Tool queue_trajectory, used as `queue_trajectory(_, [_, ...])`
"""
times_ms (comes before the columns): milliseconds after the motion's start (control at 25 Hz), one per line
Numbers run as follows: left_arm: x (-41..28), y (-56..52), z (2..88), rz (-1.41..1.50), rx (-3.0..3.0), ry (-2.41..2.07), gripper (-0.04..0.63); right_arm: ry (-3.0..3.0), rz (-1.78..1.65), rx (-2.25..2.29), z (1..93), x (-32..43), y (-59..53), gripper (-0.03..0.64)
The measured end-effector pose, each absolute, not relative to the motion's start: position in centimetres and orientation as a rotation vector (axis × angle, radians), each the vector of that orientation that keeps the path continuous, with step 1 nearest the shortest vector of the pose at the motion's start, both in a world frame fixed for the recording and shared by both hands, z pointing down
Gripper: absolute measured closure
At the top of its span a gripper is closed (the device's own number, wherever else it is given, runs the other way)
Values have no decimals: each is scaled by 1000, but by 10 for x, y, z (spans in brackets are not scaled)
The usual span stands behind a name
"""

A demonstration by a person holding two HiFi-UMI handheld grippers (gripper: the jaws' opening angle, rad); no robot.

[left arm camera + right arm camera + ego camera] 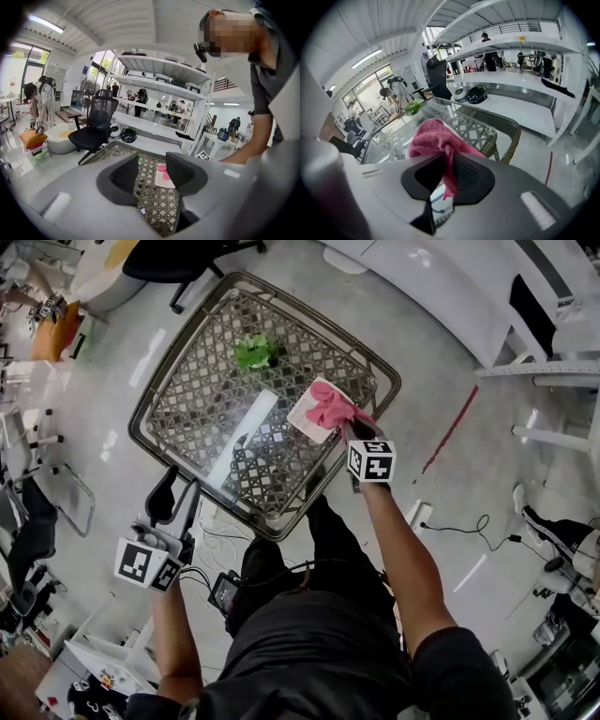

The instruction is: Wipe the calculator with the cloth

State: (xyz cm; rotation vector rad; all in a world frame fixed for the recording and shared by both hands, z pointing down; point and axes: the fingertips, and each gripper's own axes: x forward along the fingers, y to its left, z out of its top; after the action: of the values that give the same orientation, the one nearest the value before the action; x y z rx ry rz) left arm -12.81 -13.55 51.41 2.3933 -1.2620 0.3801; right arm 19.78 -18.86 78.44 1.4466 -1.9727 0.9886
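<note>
My right gripper [354,430] has its fingers clenched on the pink cloth [330,407], bunched right on top of the calculator [302,418] at the counter's [216,381] right edge. My left gripper [173,501] hangs released, well apart off the near-left corner, so I'd wipe right-handed.

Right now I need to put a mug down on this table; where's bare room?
The glass table is bare along its left side, from the green plant down to the near rim, and in the near corner below the calculator. Crowded at the right edge, where the right gripper holds the pink cloth over it.
</note>
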Motion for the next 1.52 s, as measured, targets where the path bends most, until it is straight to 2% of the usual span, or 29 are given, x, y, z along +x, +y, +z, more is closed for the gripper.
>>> queue_trajectory(200, [-131, -132, 514, 379, 2382, -1270, 374, -2016, 917, 1463, 769, 196, -231, 568])
queue_trajectory(480, [-142, -122, 521, 386, 2358, -1293, 374, -2046, 902, 1365, 781, 147, -254, 568])
queue_trajectory(960, [-139, -117, 525, 377, 2367, -1268, 374, -2089, 893, 1054, 804, 61, -166, 569])
queue_trajectory(1200, [-138, -118, 525, 380, 2375, -1251, 374, -2029, 982, 1183, 807, 95, -137, 571])
queue_trajectory(1520, [-136, -118, 523, 372, 2383, -1238, 374, -1930, 973, 1444, 794, 179, -178, 571])
